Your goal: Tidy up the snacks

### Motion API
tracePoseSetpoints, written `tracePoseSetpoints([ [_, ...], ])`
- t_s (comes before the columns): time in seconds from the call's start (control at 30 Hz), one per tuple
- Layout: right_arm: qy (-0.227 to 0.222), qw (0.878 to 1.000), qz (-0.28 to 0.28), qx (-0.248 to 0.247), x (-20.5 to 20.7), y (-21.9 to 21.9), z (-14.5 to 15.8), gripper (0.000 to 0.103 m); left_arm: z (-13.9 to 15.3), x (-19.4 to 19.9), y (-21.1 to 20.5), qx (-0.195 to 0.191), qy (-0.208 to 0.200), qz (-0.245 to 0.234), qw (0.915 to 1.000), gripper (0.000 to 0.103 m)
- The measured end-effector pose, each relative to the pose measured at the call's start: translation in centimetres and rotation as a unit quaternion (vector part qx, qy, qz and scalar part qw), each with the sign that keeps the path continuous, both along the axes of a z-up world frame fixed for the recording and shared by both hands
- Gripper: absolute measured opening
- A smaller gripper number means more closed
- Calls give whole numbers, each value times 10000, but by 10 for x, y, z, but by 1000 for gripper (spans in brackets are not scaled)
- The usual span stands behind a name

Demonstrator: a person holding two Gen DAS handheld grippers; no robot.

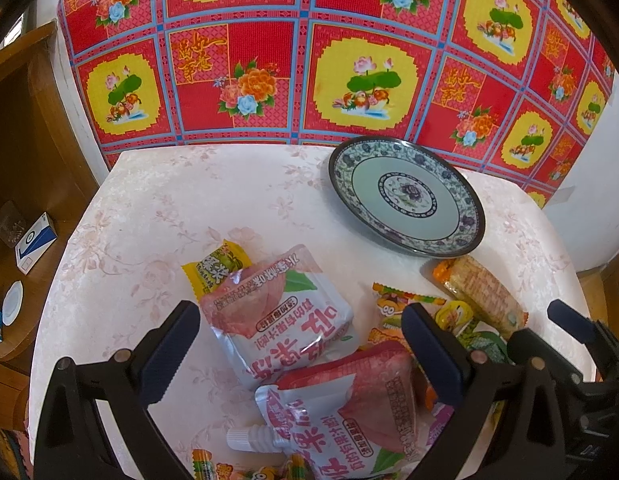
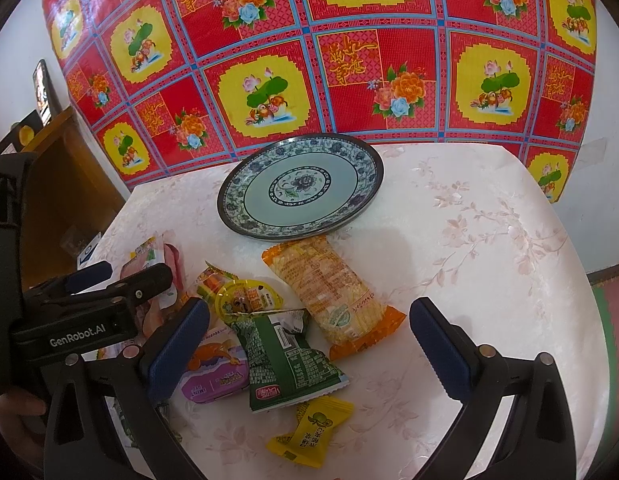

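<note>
Both your left gripper (image 1: 299,354) and right gripper (image 2: 309,348) hang wide apart, empty. The orange wafer pack (image 2: 333,296) lies just before the plate (image 2: 245,216): light, crinkly, slippery, brittle inside. Pinch it mid-length, gently.

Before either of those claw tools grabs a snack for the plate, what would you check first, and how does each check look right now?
1. Plate free to take snacks: ok, nothing lies on it.
2. Left gripper open: ok, jaws wide apart above the peach drink pouch.
3. Right gripper open: ok, holding nothing, jaws either side of the green packet.
4. Pouch lying free: not ok, a second pouch overlaps its near edge.
5. Long orange-ended wafer pack lying free: ok, nothing on top, near the plate.
6. Grippers clear of each other: cannot tell, they look close together.
</note>
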State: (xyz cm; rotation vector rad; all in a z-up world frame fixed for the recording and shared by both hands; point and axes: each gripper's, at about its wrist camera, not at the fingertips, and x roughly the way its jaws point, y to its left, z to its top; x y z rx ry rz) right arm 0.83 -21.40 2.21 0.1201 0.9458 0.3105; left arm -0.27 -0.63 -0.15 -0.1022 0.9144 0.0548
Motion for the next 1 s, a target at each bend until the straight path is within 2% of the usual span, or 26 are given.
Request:
tracePoseSetpoints([
  [1.0,9,10000,-7,-19,-3,0,-5,103,5,-3,4,-75,-11,-48,10000,103],
])
